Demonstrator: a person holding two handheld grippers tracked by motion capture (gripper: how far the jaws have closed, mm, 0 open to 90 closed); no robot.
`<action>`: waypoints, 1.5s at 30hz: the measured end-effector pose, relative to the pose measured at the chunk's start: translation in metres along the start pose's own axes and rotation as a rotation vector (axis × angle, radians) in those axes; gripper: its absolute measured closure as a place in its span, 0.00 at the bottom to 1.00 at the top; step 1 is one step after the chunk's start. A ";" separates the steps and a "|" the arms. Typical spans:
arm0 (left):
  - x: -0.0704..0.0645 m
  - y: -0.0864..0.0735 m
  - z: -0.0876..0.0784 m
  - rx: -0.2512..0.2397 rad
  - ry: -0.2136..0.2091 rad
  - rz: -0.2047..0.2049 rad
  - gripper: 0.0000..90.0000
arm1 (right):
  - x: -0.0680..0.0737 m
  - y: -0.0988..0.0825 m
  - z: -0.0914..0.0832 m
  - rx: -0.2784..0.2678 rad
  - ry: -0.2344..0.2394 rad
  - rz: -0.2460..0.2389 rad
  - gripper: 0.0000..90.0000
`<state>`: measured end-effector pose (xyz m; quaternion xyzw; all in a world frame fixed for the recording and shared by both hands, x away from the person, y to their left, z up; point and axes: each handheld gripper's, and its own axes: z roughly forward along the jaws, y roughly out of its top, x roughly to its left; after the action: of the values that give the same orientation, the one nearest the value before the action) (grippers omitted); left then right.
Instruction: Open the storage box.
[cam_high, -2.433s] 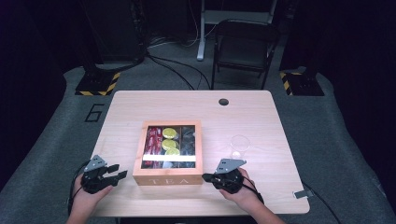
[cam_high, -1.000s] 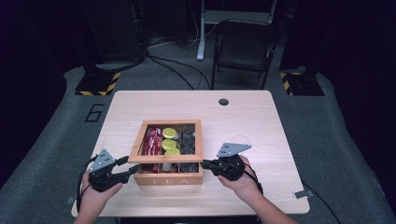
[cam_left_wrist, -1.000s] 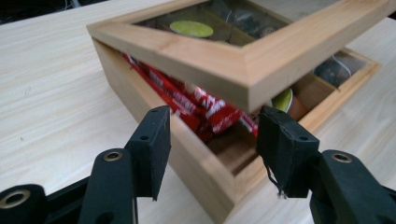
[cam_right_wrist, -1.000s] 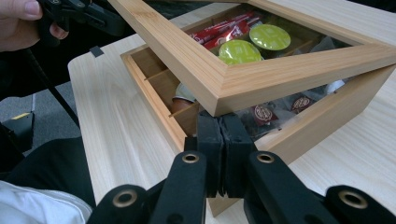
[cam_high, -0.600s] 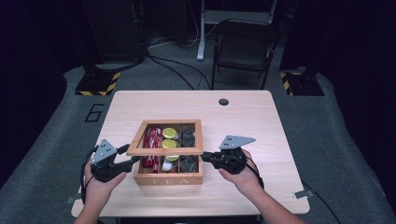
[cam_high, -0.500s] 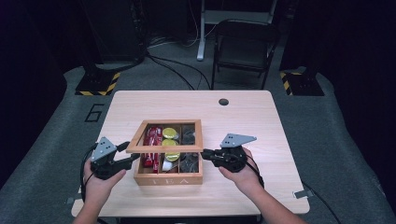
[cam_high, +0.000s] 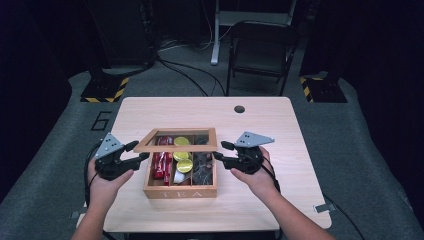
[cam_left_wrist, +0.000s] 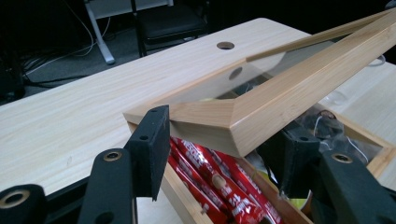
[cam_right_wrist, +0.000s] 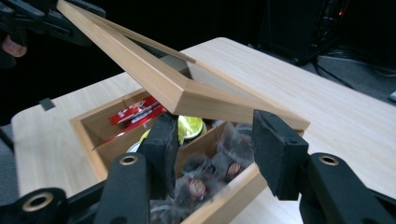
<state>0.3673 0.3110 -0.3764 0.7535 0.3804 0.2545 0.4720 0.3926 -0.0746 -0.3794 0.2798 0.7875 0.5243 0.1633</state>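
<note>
In the lower middle of the high view, a wooden tea box (cam_high: 180, 192) sits on the table (cam_high: 280, 125), its glass-paned lid (cam_high: 176, 141) lifted above it and held level. The left gripper (cam_high: 141, 151) grips the lid's left corner with its jaws about half closed. The right gripper (cam_high: 218, 151), whose jaws have just been opening, straddles the lid's right corner without pressing it, and behind stands a dark chair (cam_high: 260, 52).
</note>
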 end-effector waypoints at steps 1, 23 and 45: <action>0.001 0.002 0.000 0.001 -0.003 -0.004 0.50 | 0.001 0.002 0.003 -0.002 -0.005 0.002 0.57; 0.024 0.023 0.027 -0.063 0.054 -0.064 0.61 | -0.018 0.039 0.020 -0.068 -0.058 0.048 0.63; 0.024 0.017 0.035 -0.074 0.086 -0.064 0.62 | 0.003 -0.010 0.015 0.025 -0.094 0.047 0.55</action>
<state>0.4131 0.3083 -0.3752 0.7114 0.4144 0.2852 0.4908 0.3958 -0.0644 -0.3943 0.3247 0.7787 0.5044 0.1840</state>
